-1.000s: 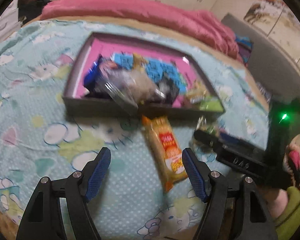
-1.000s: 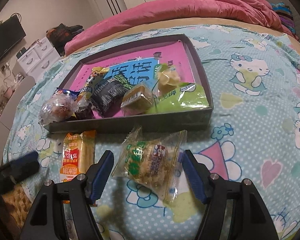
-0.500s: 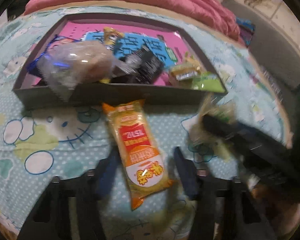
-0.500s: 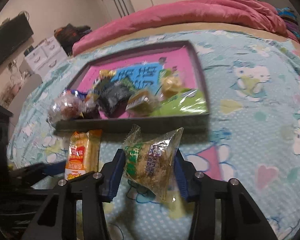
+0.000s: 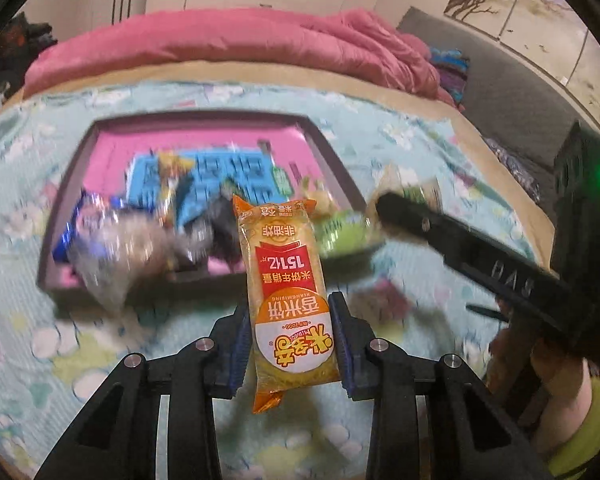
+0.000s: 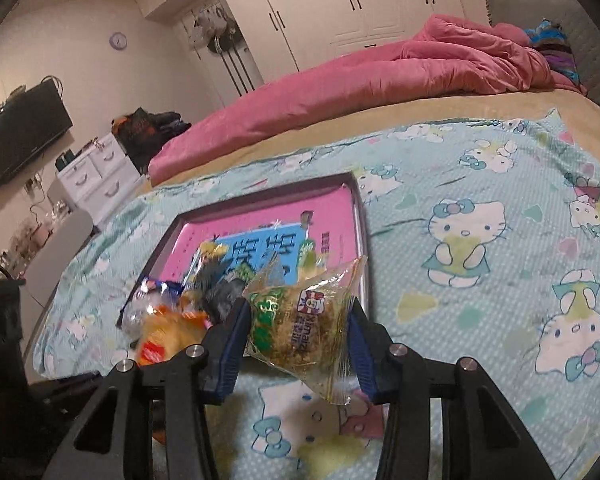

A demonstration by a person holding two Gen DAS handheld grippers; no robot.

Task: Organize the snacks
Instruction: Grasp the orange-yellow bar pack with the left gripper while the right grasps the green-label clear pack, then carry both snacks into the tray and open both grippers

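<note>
Above a pale blue cartoon-print bedsheet (image 6: 480, 184), the left gripper (image 5: 290, 340) clamps a long orange rice-cracker packet (image 5: 288, 292). The right gripper (image 6: 298, 340) clamps a clear crinkly snack bag (image 6: 300, 316). Both hang before a dark-rimmed pink box (image 5: 332, 160), its snacks blurred, possibly five.

Orange-yellow snack packet (image 5: 288, 300): red panel, white oval, yellow characters. Clear snack bag (image 6: 304, 320): brownish contents, green print, small red-white-blue logo. Left gripper (image 5: 290, 344) black, blue pads (image 5: 240, 344). Right gripper (image 6: 296, 344) black, blue pads (image 6: 230, 344). Tray (image 5: 64, 200): dark grey-purple walls, pink floor, blue panel with dark characters. Bedsheet (image 6: 480, 280): light teal, white dots, white cartoon cats with blue bows, pale green and pink shapes. Quilt (image 6: 380, 76) solid pink. Wardrobe (image 6: 340, 0) white, black handles. Drawer unit (image 6: 96, 176) white.
</note>
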